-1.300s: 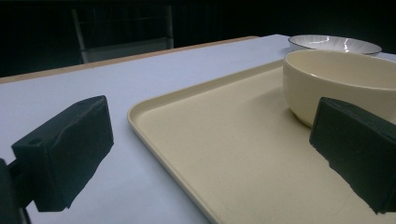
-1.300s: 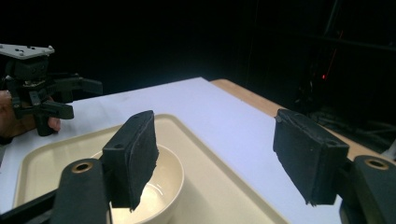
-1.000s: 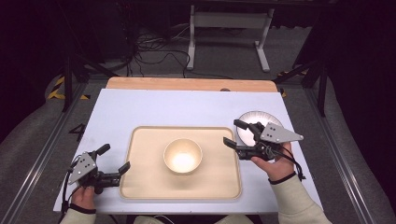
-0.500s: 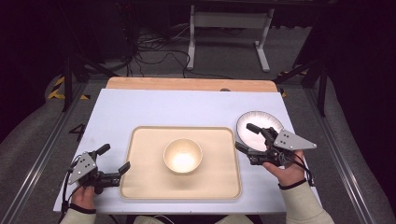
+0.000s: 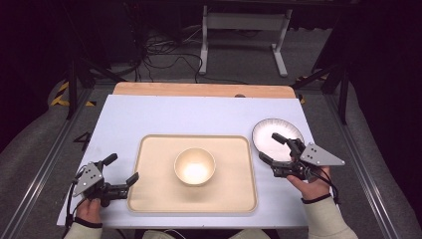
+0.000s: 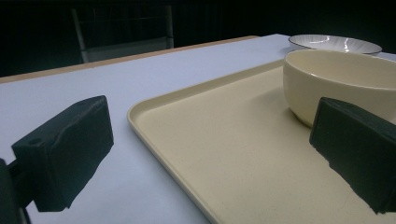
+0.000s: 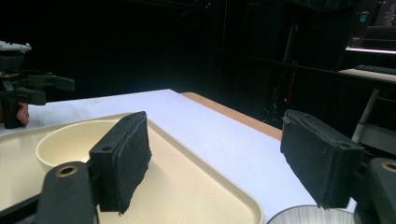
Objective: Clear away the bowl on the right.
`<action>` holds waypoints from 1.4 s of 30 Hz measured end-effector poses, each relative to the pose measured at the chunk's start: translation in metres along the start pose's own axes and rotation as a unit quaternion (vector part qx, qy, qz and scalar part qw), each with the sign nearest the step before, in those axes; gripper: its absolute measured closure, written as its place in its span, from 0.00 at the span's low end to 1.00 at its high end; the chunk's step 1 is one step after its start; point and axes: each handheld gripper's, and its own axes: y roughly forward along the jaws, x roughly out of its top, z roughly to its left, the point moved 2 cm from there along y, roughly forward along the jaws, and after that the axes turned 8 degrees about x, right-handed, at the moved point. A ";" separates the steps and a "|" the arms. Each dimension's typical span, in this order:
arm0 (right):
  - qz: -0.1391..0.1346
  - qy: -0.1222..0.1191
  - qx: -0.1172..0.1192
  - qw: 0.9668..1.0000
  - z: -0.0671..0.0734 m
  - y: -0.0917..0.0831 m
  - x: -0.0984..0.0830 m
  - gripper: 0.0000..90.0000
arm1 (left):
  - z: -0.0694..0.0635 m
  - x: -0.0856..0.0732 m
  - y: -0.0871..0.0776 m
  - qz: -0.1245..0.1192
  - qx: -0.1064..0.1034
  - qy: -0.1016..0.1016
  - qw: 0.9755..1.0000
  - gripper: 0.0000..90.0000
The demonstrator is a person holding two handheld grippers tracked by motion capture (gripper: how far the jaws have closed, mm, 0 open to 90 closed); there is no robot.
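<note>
Right gripper, jaws apart and just opened wider with nothing between them, over the near rim of the plate beside the tray; left gripper jaws apart, empty

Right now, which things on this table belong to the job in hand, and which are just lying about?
Part of the job:
- plate, beside the tray under the open right gripper
- bowl, standing in the middle of the tray
- tray
- left gripper, open at the tray's left edge

Just lying about:
- cables on the floor beyond the table
- white stand behind them
</note>
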 end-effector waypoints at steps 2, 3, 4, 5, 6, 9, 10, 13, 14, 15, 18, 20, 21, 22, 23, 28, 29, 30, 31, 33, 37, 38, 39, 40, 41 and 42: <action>0.000 0.001 0.001 1.000 0.000 -0.001 -0.003 0.27 | 0.000 0.000 0.000 0.000 0.000 0.000 1.000 0.00; 0.000 0.002 0.001 1.000 0.001 -0.001 -0.005 0.27 | 0.000 0.000 0.000 0.000 0.000 0.000 1.000 0.00; 0.001 0.003 0.001 1.000 0.001 -0.002 -0.007 0.27 | 0.000 0.000 0.000 0.000 0.000 0.000 1.000 0.00; 0.001 0.005 0.000 1.000 0.001 -0.002 -0.009 0.27 | 0.000 0.000 0.000 0.000 0.000 0.000 1.000 0.00; 0.000 0.005 0.001 1.000 0.001 -0.002 -0.011 0.27 | 0.000 0.000 0.000 0.000 0.000 0.000 1.000 0.00; 0.003 0.011 0.001 1.000 0.002 -0.004 -0.016 0.27 | 0.000 0.000 0.000 0.000 0.000 0.000 1.000 0.00; 0.002 0.012 0.002 1.000 0.002 -0.004 -0.018 0.27 | 0.000 0.000 0.000 0.000 0.000 0.000 1.000 0.00; 0.001 0.009 0.000 1.000 0.003 -0.007 -0.023 0.27 | 0.000 0.000 0.000 0.000 0.000 0.000 1.000 0.00; 0.000 0.012 -0.001 1.000 0.003 -0.007 -0.025 0.27 | 0.000 0.000 0.000 -0.001 -0.001 0.000 1.000 0.00; 0.004 0.010 0.000 1.000 0.004 -0.008 -0.027 0.27 | 0.000 0.000 0.000 -0.001 -0.001 0.001 1.000 0.00; 0.006 0.005 0.000 1.000 0.006 -0.009 -0.031 0.27 | 0.000 0.000 0.000 0.000 -0.002 0.001 1.000 0.00; 0.009 0.005 0.000 1.000 0.007 -0.011 -0.035 0.27 | 0.000 0.000 0.000 -0.002 -0.002 0.002 1.000 0.00; 0.011 0.004 0.000 1.000 0.007 -0.011 -0.037 0.27 | 0.000 0.000 0.000 -0.002 -0.002 0.001 1.000 0.00; 0.013 0.003 -0.001 1.000 0.007 -0.011 -0.039 0.27 | 0.000 0.000 0.000 -0.002 -0.002 0.002 1.000 0.00; 0.016 0.001 -0.001 1.000 0.008 -0.011 -0.042 0.27 | 0.000 0.000 0.000 -0.002 -0.003 0.001 1.000 0.00; 0.021 0.005 0.002 1.000 0.012 -0.010 -0.050 0.27 | 0.000 0.000 0.000 -0.002 -0.003 0.002 1.000 0.00; 0.021 0.005 0.002 1.000 0.012 -0.010 -0.050 0.27 | 0.000 0.000 0.000 -0.002 -0.003 0.002 1.000 0.00; 0.019 0.003 0.003 1.000 0.012 -0.010 -0.051 0.27 | 0.000 0.000 0.000 -0.002 -0.003 0.002 1.000 0.00; 0.019 0.008 0.002 1.000 0.013 -0.010 -0.052 0.27 | 0.000 0.000 0.000 -0.002 -0.003 0.002 1.000 0.00; 0.017 0.010 0.001 1.000 0.012 -0.010 -0.053 0.27 | 0.000 0.000 0.000 -0.002 -0.003 0.002 1.000 0.00; 0.018 0.018 0.000 1.000 0.011 -0.010 -0.056 0.27 | 0.000 0.000 0.000 -0.002 -0.003 0.002 1.000 0.00; 0.019 0.019 0.000 1.000 0.011 -0.010 -0.057 0.27 | 0.000 0.000 0.000 -0.002 -0.003 0.002 1.000 0.00; 0.019 0.026 -0.003 0.999 0.010 -0.011 -0.060 0.27 | 0.000 0.000 0.000 -0.002 -0.003 0.002 1.000 0.00; 0.019 0.028 -0.002 0.999 0.009 -0.012 -0.060 0.27 | 0.000 0.000 0.000 -0.002 -0.003 0.002 1.000 0.00; 0.019 0.028 -0.002 0.999 0.009 -0.012 -0.060 0.27 | 0.000 0.000 0.000 -0.002 -0.003 0.002 1.000 0.00; 0.021 0.030 -0.003 0.999 0.009 -0.012 -0.061 0.27 | 0.000 0.000 0.000 -0.002 -0.003 0.002 1.000 0.00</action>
